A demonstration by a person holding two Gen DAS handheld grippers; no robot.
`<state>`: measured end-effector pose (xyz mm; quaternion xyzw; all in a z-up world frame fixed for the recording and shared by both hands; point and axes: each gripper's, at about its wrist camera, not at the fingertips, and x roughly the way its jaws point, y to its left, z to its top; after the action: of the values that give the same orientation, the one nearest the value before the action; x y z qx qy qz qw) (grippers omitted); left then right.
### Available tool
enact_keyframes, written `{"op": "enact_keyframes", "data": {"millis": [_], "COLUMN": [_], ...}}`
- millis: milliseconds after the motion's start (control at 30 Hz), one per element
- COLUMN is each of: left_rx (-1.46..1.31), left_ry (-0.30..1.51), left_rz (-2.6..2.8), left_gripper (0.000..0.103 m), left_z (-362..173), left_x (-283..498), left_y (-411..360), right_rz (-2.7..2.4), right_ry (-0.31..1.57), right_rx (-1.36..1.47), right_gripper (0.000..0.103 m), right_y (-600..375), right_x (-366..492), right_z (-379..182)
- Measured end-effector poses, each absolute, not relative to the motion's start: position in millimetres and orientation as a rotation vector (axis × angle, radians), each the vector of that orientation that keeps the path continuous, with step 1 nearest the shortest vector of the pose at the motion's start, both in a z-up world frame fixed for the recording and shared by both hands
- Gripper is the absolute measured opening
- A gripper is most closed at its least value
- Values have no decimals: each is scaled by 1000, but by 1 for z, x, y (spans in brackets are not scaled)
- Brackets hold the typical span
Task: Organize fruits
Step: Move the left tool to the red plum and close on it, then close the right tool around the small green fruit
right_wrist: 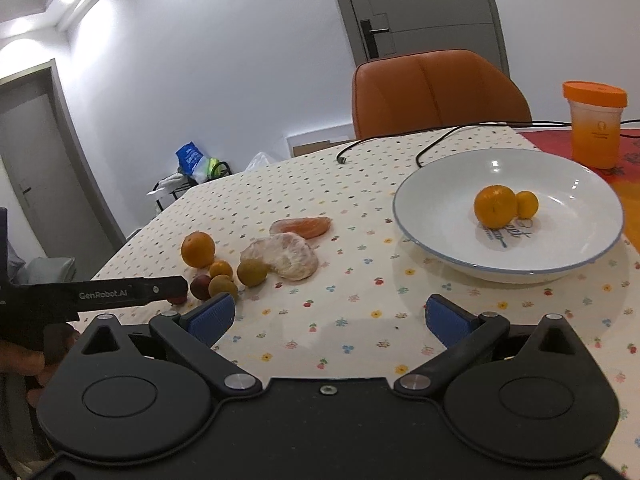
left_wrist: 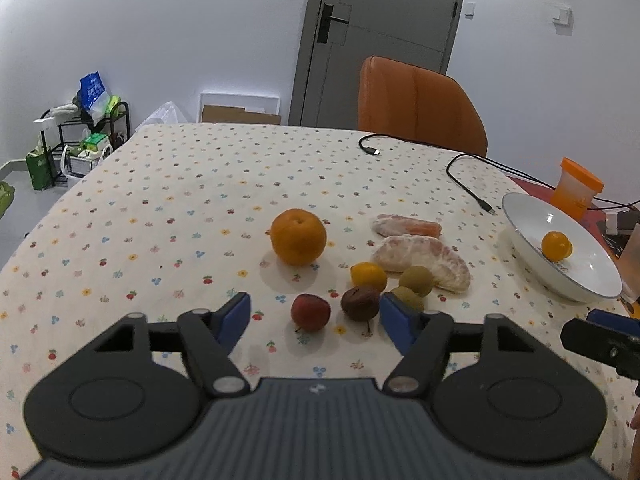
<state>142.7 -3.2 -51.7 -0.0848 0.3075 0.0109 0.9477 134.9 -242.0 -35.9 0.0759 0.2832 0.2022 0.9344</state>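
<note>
My left gripper (left_wrist: 316, 316) is open just above the tablecloth, and a red fruit (left_wrist: 311, 313) and a dark brown fruit (left_wrist: 360, 303) lie between its blue fingers. Beyond them are a large orange (left_wrist: 298, 236), a small yellow-orange fruit (left_wrist: 369, 277), two green fruits (left_wrist: 416, 280) and two peeled citrus pieces (left_wrist: 420, 262). My right gripper (right_wrist: 328, 316) is open and empty over bare cloth, short of a white plate (right_wrist: 440, 208). The plate holds a mandarin (right_wrist: 495, 206) and a smaller orange fruit (right_wrist: 526, 204) touching it. The left gripper (right_wrist: 132, 292) shows at the left edge.
An orange-lidded cup (right_wrist: 595, 128) stands behind the plate on a red mat. Two black cables (left_wrist: 466, 188) lie on the far part of the table. An orange chair (left_wrist: 416, 104) stands at the far edge. A cluttered rack (left_wrist: 84, 140) is on the floor to the left.
</note>
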Motion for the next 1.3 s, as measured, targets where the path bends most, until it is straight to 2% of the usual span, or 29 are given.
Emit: {"op": "enact_keyframes", "data": {"millis": [200,367,400,433,467,667,867,1133,1200,1233,1300], "left_rx": [-196,-196,-206,-221,-235,-245,-259,-276,-278,-280,-278], "left_ry": [638,622,622,623,623,613,605,596,598,597,594], "left_rz": [36,38,31,21,13,15,56,66,67,65,60], "left_gripper": [47,36,25,21,21,21,21,21,21,21,21], "left_z": [-60,-63,-64,-64,-64,-61,-58,-56,-55,-55,-53], "left_x": [147,150,151,152,152,143,138,133,133,132,131], "left_y": [5,10,11,13,15,28,48,60,61,61,61], "right_rz": [440,460,469,477,487,526,547,556,563,573,576], "right_ry": [598,605,606,607,608,624,644,662,664,672,673], "right_rx": [136,117,106,94,84,55,45,29,23,26,41], "right_gripper": [103,102,102,96,87,64,57,54,40,25,24], "right_y": [-228,-212,-207,-201,-197,-174,-158,-140,-136,-135,-136], "right_x": [142,148,149,150,150,157,165,175,178,179,178], "right_z": [-38,-38,-38,-38,-38,-40,-43,-46,-49,-51,-51]}}
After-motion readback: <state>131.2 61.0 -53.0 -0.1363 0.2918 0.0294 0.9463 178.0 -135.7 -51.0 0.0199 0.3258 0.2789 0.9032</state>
